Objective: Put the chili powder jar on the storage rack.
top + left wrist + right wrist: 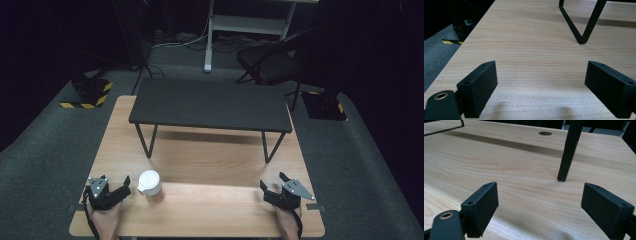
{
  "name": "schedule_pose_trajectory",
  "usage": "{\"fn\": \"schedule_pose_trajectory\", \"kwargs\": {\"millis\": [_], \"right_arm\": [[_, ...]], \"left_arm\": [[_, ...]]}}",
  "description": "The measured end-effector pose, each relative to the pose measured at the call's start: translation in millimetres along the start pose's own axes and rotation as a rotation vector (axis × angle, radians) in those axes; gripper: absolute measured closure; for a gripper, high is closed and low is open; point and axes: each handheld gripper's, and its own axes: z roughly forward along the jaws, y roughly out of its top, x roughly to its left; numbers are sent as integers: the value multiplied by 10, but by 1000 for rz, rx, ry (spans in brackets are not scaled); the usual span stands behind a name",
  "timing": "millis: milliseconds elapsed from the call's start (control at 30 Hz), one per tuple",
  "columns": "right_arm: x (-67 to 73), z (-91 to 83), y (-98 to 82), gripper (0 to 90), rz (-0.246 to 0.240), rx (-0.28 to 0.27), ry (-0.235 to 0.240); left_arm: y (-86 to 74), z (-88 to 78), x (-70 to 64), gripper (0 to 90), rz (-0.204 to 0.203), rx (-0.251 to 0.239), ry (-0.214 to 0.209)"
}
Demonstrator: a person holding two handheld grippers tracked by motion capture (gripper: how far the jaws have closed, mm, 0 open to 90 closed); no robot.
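Note:
A small jar (151,185) with a white lid and an orange-brown body stands upright on the wooden table (210,160), near the front left. My left gripper (125,184) rests just left of it, a small gap away, jaws open. In the left gripper view the gripper (540,87) holds nothing, with bare wood between its jaws. My right gripper (272,182) sits near the front right edge, open. In its own view that gripper (539,208) is empty too, and it faces a black shelf leg (569,152).
A black low shelf (210,104) on thin metal legs stands across the back half of the table. One leg (584,22) rises ahead of the left gripper. A round hole (545,133) is cut in the tabletop. A black chair (270,62) stands beyond the table.

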Motion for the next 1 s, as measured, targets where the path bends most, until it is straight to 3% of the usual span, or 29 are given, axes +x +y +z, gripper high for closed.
{"fn": "schedule_pose_trajectory", "kwargs": {"millis": [400,633,1000], "right_arm": [[6,-18,-26,137,12,-16,-8],[6,-15,-19,136,8,-11,-7],[14,-6,-7,135,1,-3,-11]], "left_arm": [[26,11,22,99,0,13,-11],[64,19,51,91,22,32,-36],[92,33,77,92,39,33,-39]]}}
